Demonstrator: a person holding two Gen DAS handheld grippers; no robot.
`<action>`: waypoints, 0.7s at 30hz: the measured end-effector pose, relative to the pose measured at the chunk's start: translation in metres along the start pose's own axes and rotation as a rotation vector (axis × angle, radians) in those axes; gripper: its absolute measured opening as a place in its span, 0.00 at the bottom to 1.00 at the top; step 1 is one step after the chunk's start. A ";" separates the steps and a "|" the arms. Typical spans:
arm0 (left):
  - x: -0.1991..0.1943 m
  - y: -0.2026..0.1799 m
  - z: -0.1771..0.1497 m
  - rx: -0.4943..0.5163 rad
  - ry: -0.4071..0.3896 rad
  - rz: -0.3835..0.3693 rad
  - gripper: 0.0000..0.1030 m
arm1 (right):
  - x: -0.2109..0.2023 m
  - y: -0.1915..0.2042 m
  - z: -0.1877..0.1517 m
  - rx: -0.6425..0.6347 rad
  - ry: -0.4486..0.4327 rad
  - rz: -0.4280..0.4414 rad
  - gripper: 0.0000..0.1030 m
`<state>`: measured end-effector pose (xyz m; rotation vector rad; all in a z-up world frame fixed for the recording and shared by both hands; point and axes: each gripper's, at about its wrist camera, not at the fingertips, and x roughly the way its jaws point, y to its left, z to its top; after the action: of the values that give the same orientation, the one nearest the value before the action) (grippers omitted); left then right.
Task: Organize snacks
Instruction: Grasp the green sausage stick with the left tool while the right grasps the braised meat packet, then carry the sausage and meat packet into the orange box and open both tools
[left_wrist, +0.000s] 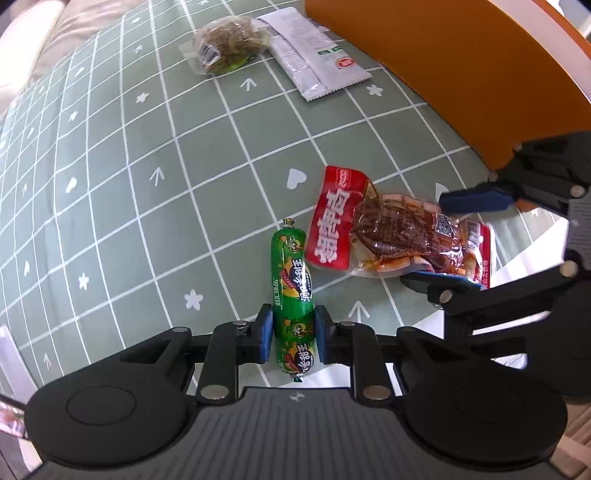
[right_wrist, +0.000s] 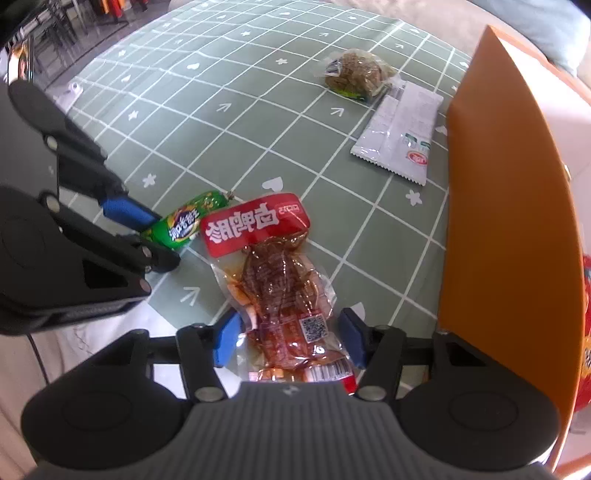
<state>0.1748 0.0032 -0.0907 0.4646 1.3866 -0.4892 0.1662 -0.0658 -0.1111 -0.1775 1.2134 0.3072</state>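
1. The green sausage (left_wrist: 293, 299) is lying on the green checked tablecloth (left_wrist: 155, 155), and the left gripper (left_wrist: 293, 334) is closing on it, both blue pads pressing its sides near the lower end
2. Just right of it the red-topped meat pouch (right_wrist: 275, 280) is lying flat; the right gripper (right_wrist: 290, 341) is sitting around its lower half with jaws spread wide, pads beside the pack but not clearly touching
3. The left view is showing the right gripper from the side, one pad above and one under the pouch's edge
4. The right view is showing red packaging (right_wrist: 585, 332) behind the orange box wall (right_wrist: 506, 221), hidden from the left camera
5. Farther off, a brown snack bag (left_wrist: 231, 44) and a white sachet (left_wrist: 314, 55) are lying touching each other near the box
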 end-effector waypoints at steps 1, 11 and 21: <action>-0.001 0.001 0.000 -0.016 -0.005 -0.001 0.24 | -0.005 0.000 0.001 0.005 -0.013 0.015 0.43; -0.017 0.007 -0.014 -0.066 -0.032 0.001 0.24 | -0.020 -0.006 0.006 0.064 -0.040 0.053 0.23; -0.049 0.003 -0.003 -0.083 -0.098 0.014 0.24 | -0.057 -0.017 0.011 0.088 -0.116 0.066 0.00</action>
<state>0.1684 0.0096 -0.0425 0.3778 1.3037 -0.4351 0.1635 -0.0861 -0.0540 -0.0424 1.1170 0.3163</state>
